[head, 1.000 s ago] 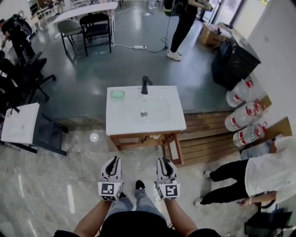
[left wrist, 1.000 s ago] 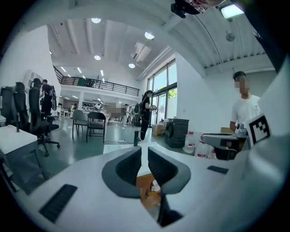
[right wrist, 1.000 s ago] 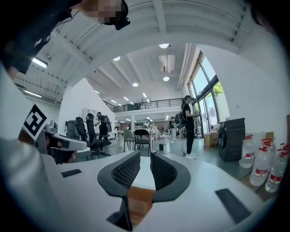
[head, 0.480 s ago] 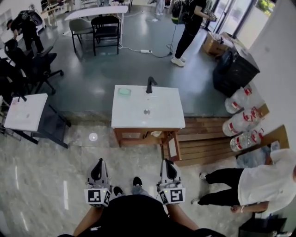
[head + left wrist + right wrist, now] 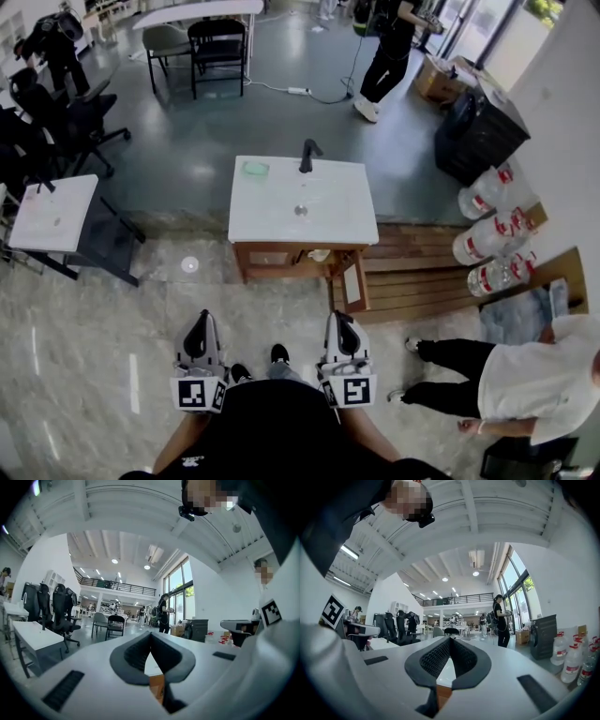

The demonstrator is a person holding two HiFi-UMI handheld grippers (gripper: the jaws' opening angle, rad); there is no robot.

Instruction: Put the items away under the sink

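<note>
The sink cabinet [image 5: 302, 211] has a white top, a black faucet [image 5: 307, 154] and a green pad [image 5: 255, 170] at its back left. Its wooden base stands open at the front, with the door [image 5: 352, 284] swung out on the right and a pale item [image 5: 319, 255] just inside. Both grippers are held low near my body, well short of the cabinet. My left gripper [image 5: 199, 326] [image 5: 150, 635] and right gripper [image 5: 340, 324] [image 5: 449, 641] point toward the sink. Each is shut, its pads meeting at the tip, with nothing between them.
A wooden pallet [image 5: 417, 272] lies right of the cabinet with large water bottles [image 5: 487, 239] beyond it. A person in a white shirt [image 5: 530, 375] crouches at the right. A white desk [image 5: 52, 214] stands left, with a black bin [image 5: 478, 127] and a standing person [image 5: 384, 47] behind.
The grippers have drawn back toward my body and spread slightly apart, the left one shifting left. The sink now sits a little farther away. Both stayed shut.
</note>
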